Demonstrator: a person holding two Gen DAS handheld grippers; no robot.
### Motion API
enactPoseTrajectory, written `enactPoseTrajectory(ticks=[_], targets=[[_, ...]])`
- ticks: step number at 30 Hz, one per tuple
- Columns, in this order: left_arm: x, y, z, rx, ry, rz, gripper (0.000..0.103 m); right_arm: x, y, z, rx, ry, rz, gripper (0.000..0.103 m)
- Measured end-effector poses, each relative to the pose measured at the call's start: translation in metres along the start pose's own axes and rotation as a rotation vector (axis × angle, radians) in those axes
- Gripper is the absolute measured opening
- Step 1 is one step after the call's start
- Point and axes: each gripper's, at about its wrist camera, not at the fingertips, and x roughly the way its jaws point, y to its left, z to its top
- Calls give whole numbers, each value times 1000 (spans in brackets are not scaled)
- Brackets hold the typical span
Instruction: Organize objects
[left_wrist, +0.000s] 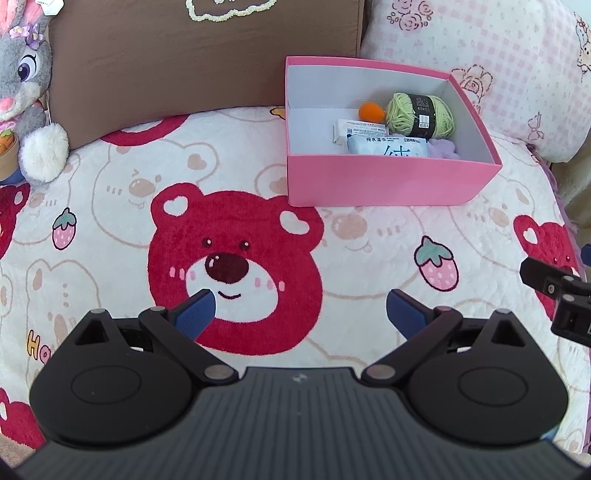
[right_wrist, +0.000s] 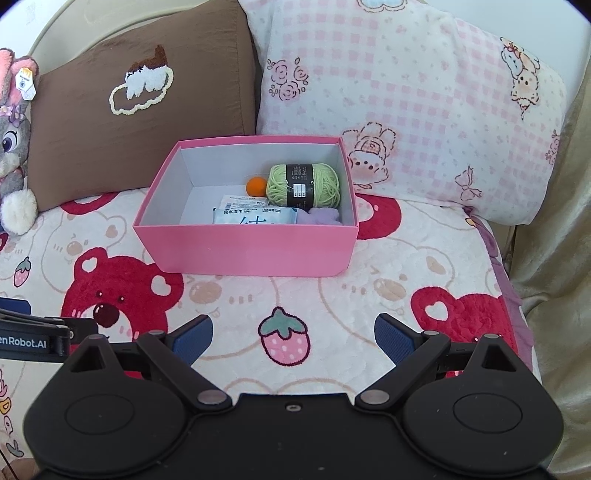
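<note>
Left gripper (left_wrist: 299, 314): your fingers are spread wide with nothing between them, hovering over the red bear face on the blanket (left_wrist: 110, 229).
Right gripper (right_wrist: 293, 338): released too, jaws wide apart and empty, above a strawberry print; its tip also shows at the right edge of the left view.
Box (right_wrist: 243, 251): pink, lidless, sitting on the blanket ahead of both your grippers, close to the pillows.
Yarn (right_wrist: 303, 185): green ball with a black label, in the box's far right corner.
Orange ball (right_wrist: 256, 185): just left of the yarn, touching or nearly touching it.
Wipes pack (right_wrist: 255, 216): lying flat against the box's near wall.
White packet (right_wrist: 242, 202): flat, partly under the wipes pack.
Purple item (right_wrist: 320, 216): soft, in the near right corner below the yarn; you cannot tell what it is.
Brown pillow (right_wrist: 140, 122): behind the box on the left.
Pink pillow (right_wrist: 406, 92): behind on the right.
Plush rabbit (left_wrist: 26, 92): far left, well apart from the box.
</note>
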Motion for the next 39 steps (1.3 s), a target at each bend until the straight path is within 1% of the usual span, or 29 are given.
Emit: enactPoseTrajectory(ticks=[12, 21, 39], targets=[[3, 1, -1, -1, 8, 8, 100, 2, -6, 0, 9, 27, -33, 97], [4, 1, -1, 0, 11, 12, 100, 5, -8, 1, 13, 49, -39, 97], [4, -1, -4, 1, 16, 13, 101, 4, -11, 1, 7, 57, -50, 97]])
